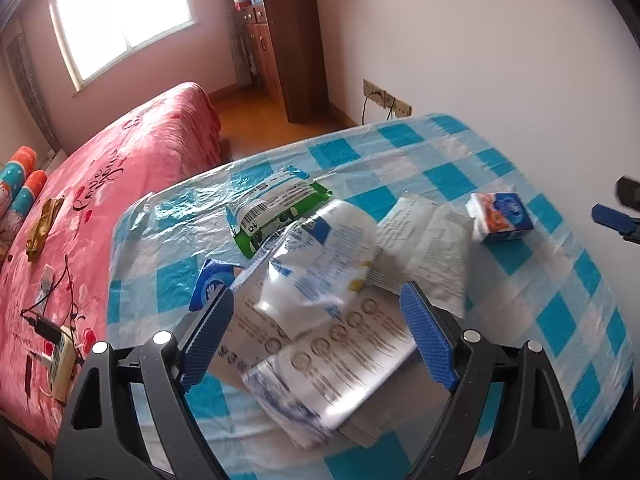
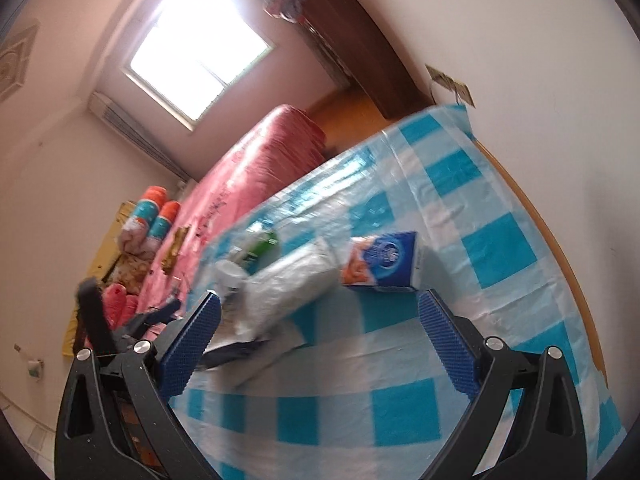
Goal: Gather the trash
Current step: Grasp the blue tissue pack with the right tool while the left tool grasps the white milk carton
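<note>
Left gripper (image 1: 316,312): jaws spread wide, nothing clamped; pitched down over wrapper pile (image 1: 320,288) mid-table, blue pads flanking it, contact not discernible. Right gripper (image 2: 320,320): jaws likewise wide apart, nothing held; angled down at small blue carton (image 2: 382,262), carton lying just beyond fingertips, toward wall-side edge. Green packet (image 1: 276,208) seen behind pile, toward far edge. All trash carried on table (image 1: 560,312) covered by blue-checked cloth.
</note>
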